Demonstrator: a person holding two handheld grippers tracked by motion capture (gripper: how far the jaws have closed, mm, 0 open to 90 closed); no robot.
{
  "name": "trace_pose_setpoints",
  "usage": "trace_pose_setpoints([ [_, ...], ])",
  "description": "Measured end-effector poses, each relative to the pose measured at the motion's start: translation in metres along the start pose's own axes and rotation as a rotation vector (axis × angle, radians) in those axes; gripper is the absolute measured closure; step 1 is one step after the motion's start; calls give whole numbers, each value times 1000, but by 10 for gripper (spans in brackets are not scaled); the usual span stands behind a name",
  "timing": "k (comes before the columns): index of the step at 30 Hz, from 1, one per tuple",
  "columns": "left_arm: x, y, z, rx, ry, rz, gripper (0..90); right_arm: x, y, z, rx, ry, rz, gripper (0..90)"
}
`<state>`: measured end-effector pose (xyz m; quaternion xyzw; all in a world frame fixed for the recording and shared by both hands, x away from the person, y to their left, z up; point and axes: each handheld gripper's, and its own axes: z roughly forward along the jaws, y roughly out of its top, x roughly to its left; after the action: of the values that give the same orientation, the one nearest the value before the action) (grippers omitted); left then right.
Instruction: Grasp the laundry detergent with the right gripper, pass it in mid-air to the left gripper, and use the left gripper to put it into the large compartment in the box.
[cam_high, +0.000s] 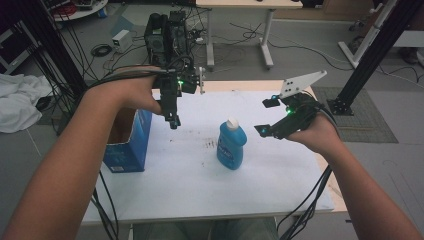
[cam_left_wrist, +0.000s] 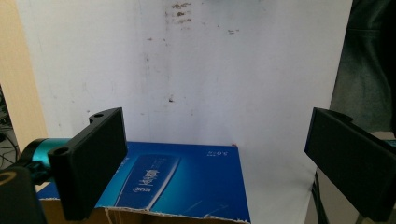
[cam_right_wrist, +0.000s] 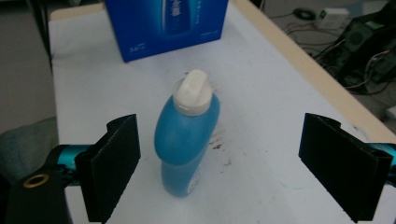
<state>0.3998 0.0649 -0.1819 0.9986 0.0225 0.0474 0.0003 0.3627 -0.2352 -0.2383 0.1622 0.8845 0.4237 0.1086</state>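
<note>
Scene: a person at a white surface (cam_high: 280, 170) holds a claw in each hand; forearms enter from the bottom of the high view.
Bottle: a blue plastic bottle (cam_high: 231, 145) with a white flip cap (cam_right_wrist: 193, 91) stands upright near the middle of the surface, free of both claws.
Box: an open blue cardboard box (cam_high: 127, 145) stands at the left edge of the surface, well apart from the bottle.
Right claw: the right claw (cam_high: 267, 116) hovers just right of the bottle, jaws spread wide and empty; in the right gripper view the bottle (cam_right_wrist: 187, 140) sits between the jaws, nearer the left one, touching neither.
Left claw: the left claw (cam_high: 174, 121) hangs above the surface beside the box, jaws wide apart and holding nothing; the left gripper view looks down on the box top (cam_left_wrist: 177, 182).
Handling: the bottle looks like smooth, glossy plastic, likely slippery and somewhat squeezable; how full it is cannot be told, so its weight is uncertain.
Where to grip: probably across the broad body below the shoulder, squeezing the flatter faces; the tapered neck and cap could slip.
Risk: it is tall on a narrow base, so a one-sided nudge could tip it.
</note>
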Motion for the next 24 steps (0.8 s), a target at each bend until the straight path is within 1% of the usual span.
trace_pose_setpoints([
  [1,0,0,0,3,0,4,57,-1,-3,-2,-21,-13,4,117],
  [2,-1,0,0,3,7,-3,57,-2,-6,-3,-42,-19,5,118],
  [3,-1,-1,1,-7,7,-4,57,-1,-10,-6,-65,-44,14,118],
  [5,0,-2,0,2,0,4,57,-1,-17,-10,-104,-57,44,118],
  [7,0,-3,1,-6,-2,-3,57,0,-24,-15,-140,-80,79,117],
  [8,0,-4,1,-7,5,-4,57,1,-28,-16,-156,-89,104,117],
  [9,0,-4,1,-8,7,-3,57,4,-32,-19,-175,-105,118,117],
  [10,0,-4,1,-9,2,0,57,5,-35,-20,-191,-109,116,117],
  [11,0,-4,1,-12,-1,1,57,7,-38,-21,-199,-114,126,118],
  [12,0,-5,1,-13,-2,3,57,10,-42,-22,-205,-125,134,117],
  [13,0,-5,2,-16,5,4,57,11,-46,-23,-210,-126,139,117],
  [14,1,-6,1,-8,6,14,57,14,-50,-25,-214,-127,148,118],
  [15,1,-6,1,-11,1,10,57,16,-55,-25,-220,-140,151,117],
  [16,0,-6,2,-14,7,7,57,18,-60,-26,-216,-138,159,117],
  [18,-1,-7,3,-21,1,9,57,24,-70,-26,-220,-146,166,118],
  [19,0,-8,3,-19,-2,11,57,25,-75,-25,-219,-151,162,117],
  [20,0,-9,4,-21,0,10,56,29,-80,-24,-210,-156,177,117],
  [21,0,-9,4,-21,0,10,57,29,-80,-24,-210,-156,177,117],
  [22,0,-10,4,-20,1,10,57,31,-85,-22,-207,-161,178,117],
  [23,-1,-10,4,-18,7,11,57,37,-94,-18,-178,-161,200,117],
  [24,-1,-10,5,-24,2,10,57,39,-98,-16,-177,-168,196,117],
])
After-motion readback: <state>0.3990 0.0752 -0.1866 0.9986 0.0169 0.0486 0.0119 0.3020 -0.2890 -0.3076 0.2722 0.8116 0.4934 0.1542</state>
